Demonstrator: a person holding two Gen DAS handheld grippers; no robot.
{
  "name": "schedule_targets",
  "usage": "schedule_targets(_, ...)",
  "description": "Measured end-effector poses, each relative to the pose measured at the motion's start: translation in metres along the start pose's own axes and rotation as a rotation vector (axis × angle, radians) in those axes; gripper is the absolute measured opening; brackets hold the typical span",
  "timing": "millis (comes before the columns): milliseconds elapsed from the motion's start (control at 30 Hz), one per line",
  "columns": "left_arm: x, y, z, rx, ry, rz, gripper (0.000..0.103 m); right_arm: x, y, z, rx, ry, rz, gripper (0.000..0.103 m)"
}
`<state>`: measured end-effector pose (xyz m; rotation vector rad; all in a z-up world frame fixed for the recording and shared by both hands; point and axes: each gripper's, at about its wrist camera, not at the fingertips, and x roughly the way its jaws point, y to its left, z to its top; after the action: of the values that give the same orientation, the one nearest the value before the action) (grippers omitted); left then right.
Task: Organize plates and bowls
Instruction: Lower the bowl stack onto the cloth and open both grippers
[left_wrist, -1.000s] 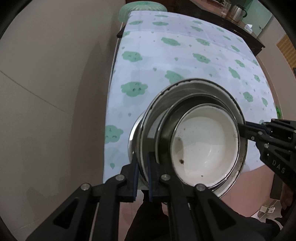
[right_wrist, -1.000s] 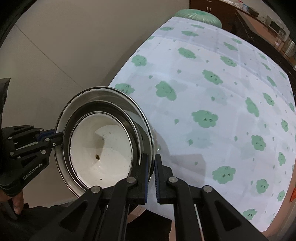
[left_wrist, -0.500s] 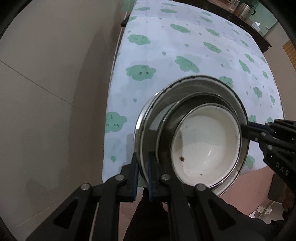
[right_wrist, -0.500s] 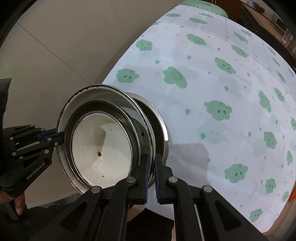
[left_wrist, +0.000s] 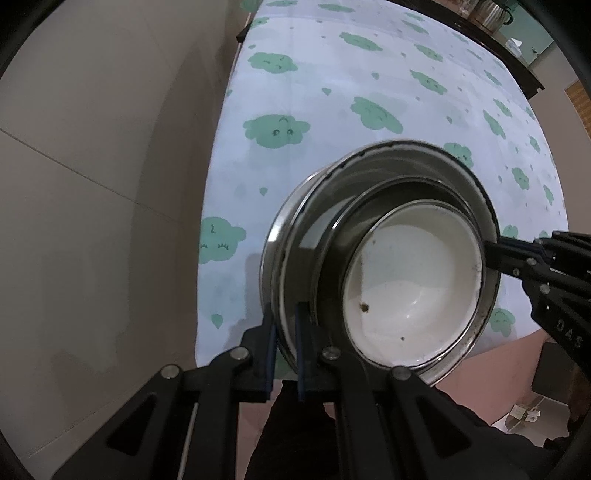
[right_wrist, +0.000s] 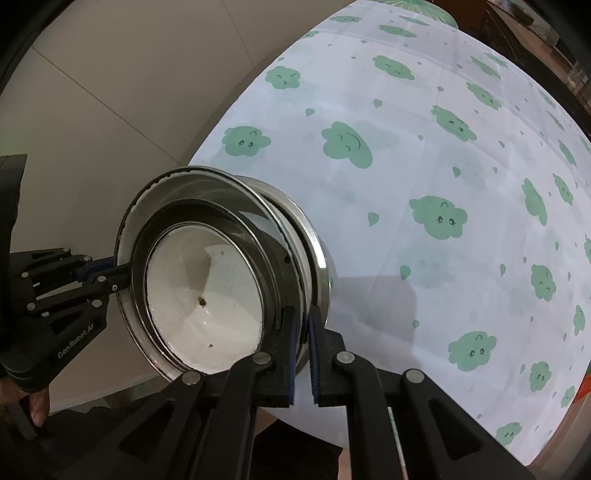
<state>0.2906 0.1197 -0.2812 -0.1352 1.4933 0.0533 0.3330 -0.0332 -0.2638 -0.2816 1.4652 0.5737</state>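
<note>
Change: bowl stack (left_wrist: 384, 258) has sunk closer to the worktop (left_wrist: 332, 92).
Left tongs (left_wrist: 285, 325): clenched on stack rim.
Right tongs (right_wrist: 302, 325): clenched on opposite rim.
Right view only: a hand (right_wrist: 35, 406) at lower left.

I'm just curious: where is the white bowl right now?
The white bowl sits innermost in a nest of steel bowls, near the cloud-print tablecloth's near edge, with the left hand-held gripper and right hand-held gripper clamping opposite rims.

We count 1 white bowl (left_wrist: 413, 288), 3 metal bowls (left_wrist: 373, 177) nested w/ it, 2 grippers, 1 table w/ cloud cloth (left_wrist: 369, 74), 1 kettle (left_wrist: 493, 13)
</note>
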Motion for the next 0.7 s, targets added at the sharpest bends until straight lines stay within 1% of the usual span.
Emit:
schedule_targets(100, 0.000, 0.002, 0.000, 0.001, -0.001, -0.013, 0.003, 0.001, 0.002, 0.001, -0.006, 0.002, -0.011, 0.008)
schedule_targets(267, -0.006, 0.005, 0.000, 0.011, -0.020, -0.040, 0.004, 0.001, 0.000, 0.001, 0.037, -0.006, -0.008, 0.009)
schedule_targets(300, -0.010, 0.005, -0.002, 0.028, -0.036, -0.039, 0.004, -0.001, 0.001, 0.000, 0.046, -0.012, -0.017, 0.009)
schedule_targets(333, -0.012, 0.004, -0.002, 0.039, -0.046, -0.035, 0.008, -0.003, 0.003, -0.001, 0.051, -0.022, -0.034, 0.009)
schedule_targets(400, -0.016, 0.005, -0.005, 0.061, -0.063, -0.039, 0.008, -0.007, 0.006, -0.004, 0.059, -0.037, -0.059, 0.010)
schedule_targets(433, -0.019, 0.007, -0.008, 0.073, -0.073, -0.045, 0.010, -0.010, 0.007, -0.005, 0.068, -0.045, -0.069, 0.010)
schedule_targets(467, -0.021, 0.009, -0.009, 0.080, -0.079, -0.047, 0.013, -0.015, 0.009, -0.009, 0.090, -0.067, -0.079, 0.012)
schedule_targets(533, -0.030, 0.013, -0.014, 0.093, -0.110, -0.060, 0.035, -0.023, 0.011, -0.013, 0.118, -0.096, -0.081, 0.015)
schedule_targets(600, -0.038, 0.015, -0.018, 0.111, -0.150, -0.048, 0.044, -0.034, 0.018, -0.020, 0.140, -0.133, -0.110, 0.018)
schedule_targets(700, -0.050, 0.019, -0.024, 0.133, -0.180, -0.062, 0.044, -0.048, 0.030, -0.035, 0.171, -0.182, -0.119, 0.020)
